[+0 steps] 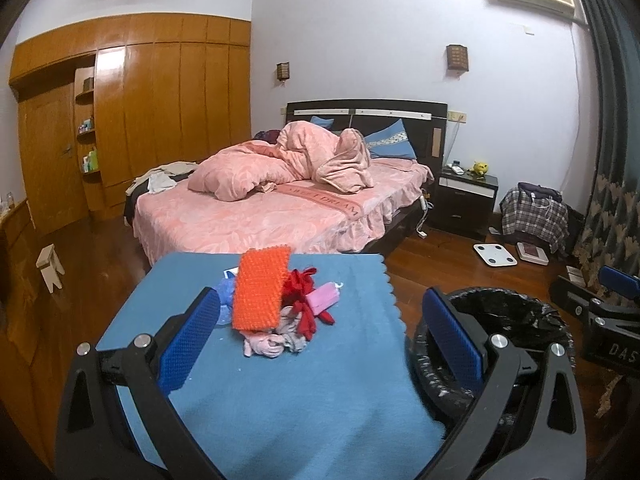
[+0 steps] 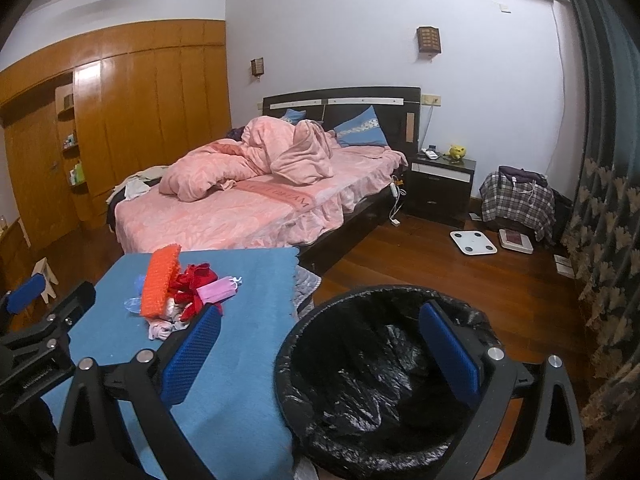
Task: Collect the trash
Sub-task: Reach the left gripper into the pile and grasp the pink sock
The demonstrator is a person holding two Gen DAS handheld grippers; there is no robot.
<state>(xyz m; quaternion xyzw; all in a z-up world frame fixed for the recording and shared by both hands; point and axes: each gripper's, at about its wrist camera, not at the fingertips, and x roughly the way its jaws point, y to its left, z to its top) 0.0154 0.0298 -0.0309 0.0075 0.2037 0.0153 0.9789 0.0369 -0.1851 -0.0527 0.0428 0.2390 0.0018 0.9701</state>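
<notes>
Left claw [image 1: 320,340] released, fingers spread wide, nothing between them, hovering over the near half of the surface [image 1: 280,400], which is draped in blue cloth. Trash pile sits toward the far edge, left of centre: orange bristly pad [image 1: 260,288] leaning on top, red scraps [image 1: 306,300] beside it, pink packet [image 1: 326,298] to their right, crumpled pale tissue [image 1: 272,342] at the near side of the pile. Clear plastic bit at the pile's left, partly hidden. Bin [image 2: 380,372] with black liner stands just off the right edge of the surface, on the floor. Right claw [image 2: 320,348] released too, fingers apart, empty, above the bin's mouth. Bed [image 1: 260,216] lies beyond the far edge.
</notes>
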